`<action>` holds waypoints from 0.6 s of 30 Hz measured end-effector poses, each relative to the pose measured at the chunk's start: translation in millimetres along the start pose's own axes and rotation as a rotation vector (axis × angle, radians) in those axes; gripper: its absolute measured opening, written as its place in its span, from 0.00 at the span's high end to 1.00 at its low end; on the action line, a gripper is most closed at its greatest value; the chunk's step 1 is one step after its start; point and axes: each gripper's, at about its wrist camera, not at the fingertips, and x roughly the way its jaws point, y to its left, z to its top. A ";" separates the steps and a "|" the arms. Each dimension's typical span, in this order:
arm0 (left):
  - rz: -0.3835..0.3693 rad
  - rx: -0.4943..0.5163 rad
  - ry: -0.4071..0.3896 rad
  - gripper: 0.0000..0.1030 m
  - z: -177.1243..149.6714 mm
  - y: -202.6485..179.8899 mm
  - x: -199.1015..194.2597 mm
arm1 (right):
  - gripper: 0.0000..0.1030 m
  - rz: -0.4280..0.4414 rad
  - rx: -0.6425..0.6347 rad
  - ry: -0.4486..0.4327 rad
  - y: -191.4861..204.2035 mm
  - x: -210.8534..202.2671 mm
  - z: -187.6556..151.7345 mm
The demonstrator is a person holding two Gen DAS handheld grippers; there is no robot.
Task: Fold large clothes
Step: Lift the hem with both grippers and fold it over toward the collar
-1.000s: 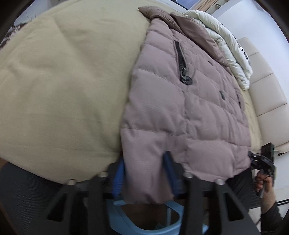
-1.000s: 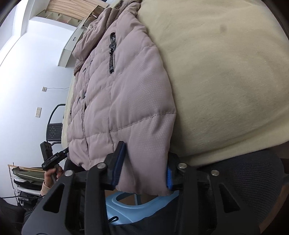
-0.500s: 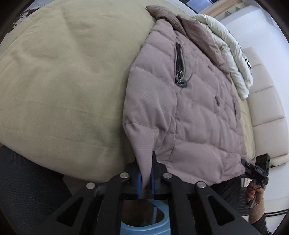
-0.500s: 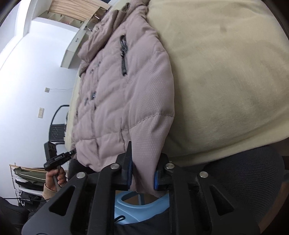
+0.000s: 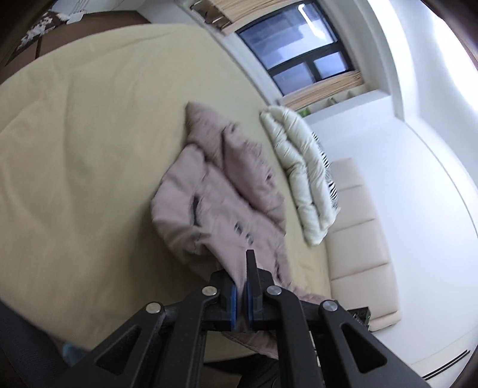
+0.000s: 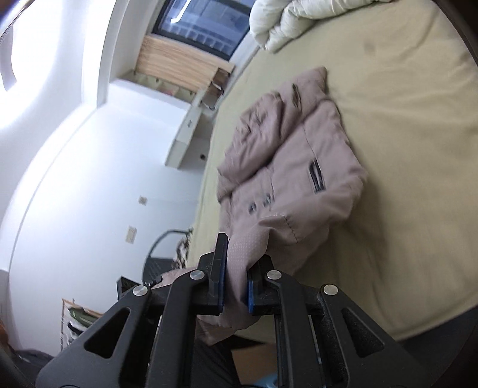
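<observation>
A mauve quilted puffer jacket [image 5: 227,191] lies on a beige bed [image 5: 89,155], its lower part lifted and bunched toward the collar. My left gripper [image 5: 241,301] is shut on one corner of the jacket's hem, raised above the bed's near edge. My right gripper [image 6: 236,286] is shut on the other hem corner of the jacket [image 6: 286,167], also raised above the bed [image 6: 403,179]. Zip pockets and snaps show on the jacket's front. The image is motion-blurred.
A folded white duvet [image 5: 301,179] lies beyond the jacket near a cream padded headboard [image 5: 358,232]; it also shows in the right wrist view [image 6: 292,21]. A dark window [image 5: 298,47] is behind. A black chair [image 6: 161,256] stands by the white wall.
Both grippers closed on the hem corners hanging over the bed's edge, then lifted and carried the hem up and forward over the bed, so the jacket now bunches toward its collar.
</observation>
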 end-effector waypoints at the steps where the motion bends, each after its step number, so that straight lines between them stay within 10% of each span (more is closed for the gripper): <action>1: -0.004 0.006 -0.020 0.95 9.6 -5.0 3.3 | 0.90 0.007 0.000 -0.020 3.2 2.1 10.4; 18: -0.003 0.063 -0.185 0.95 184.6 -53.4 113.1 | 0.91 -0.116 -0.169 -0.208 53.3 98.8 207.8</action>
